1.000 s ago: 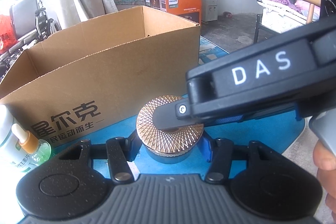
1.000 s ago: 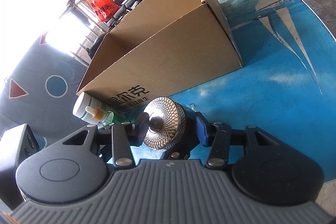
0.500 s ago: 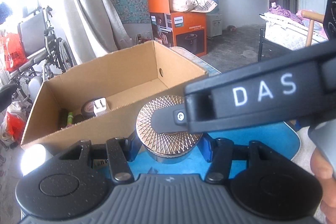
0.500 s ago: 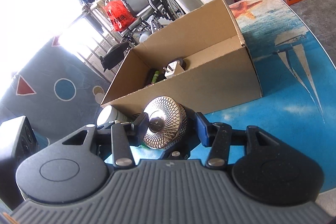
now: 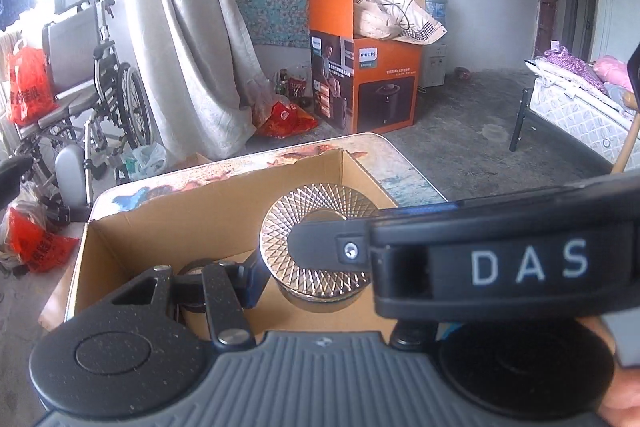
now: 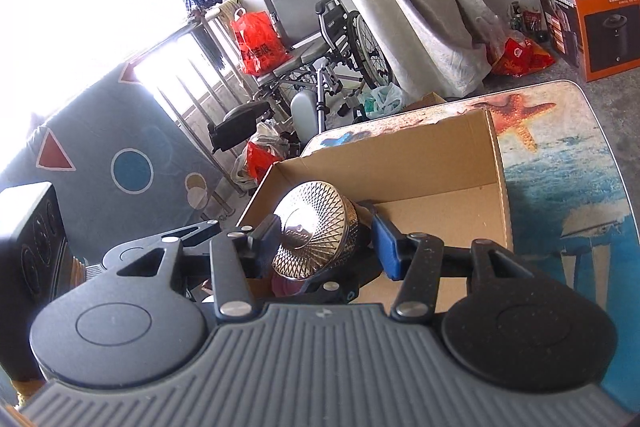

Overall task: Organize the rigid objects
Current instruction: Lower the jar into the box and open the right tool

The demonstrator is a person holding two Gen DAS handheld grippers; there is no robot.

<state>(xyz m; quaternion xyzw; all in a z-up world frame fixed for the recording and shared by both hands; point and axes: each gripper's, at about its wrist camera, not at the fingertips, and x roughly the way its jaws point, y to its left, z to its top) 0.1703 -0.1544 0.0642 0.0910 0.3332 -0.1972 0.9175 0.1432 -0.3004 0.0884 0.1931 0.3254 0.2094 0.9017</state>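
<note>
Had the round shiny metal tin with the diamond-knurled lid (image 5: 312,211) up in the air over the open brown cardboard box (image 5: 200,211), not down inside yet. Sat over the near half of the opening, closer to the box's right wall in the left wrist view.

Used both grippers on it, probably because a slick round tin twists out of a single pinch. Left gripper (image 5: 316,283) clamped on the tin's dark lower body: could see its left finger (image 5: 250,279) pressed against the side, couldn't see the other one at all, hidden behind the right gripper's body. Right gripper (image 6: 324,247) came in from another angle and pinched it too, black finger on one side and blue pad (image 6: 386,245) on the other, both looking snug on the tin. Looked tilted from that camera, lid facing back toward the lens.

Parked the box toward the far left corner of the sea-print table (image 6: 560,163), so plenty of bare table along the right edge. Already had at least one dark round thing (image 5: 192,269) lying near the box's left wall, so probably best to set the tin down on the bare cardboard floor to the right.
</note>
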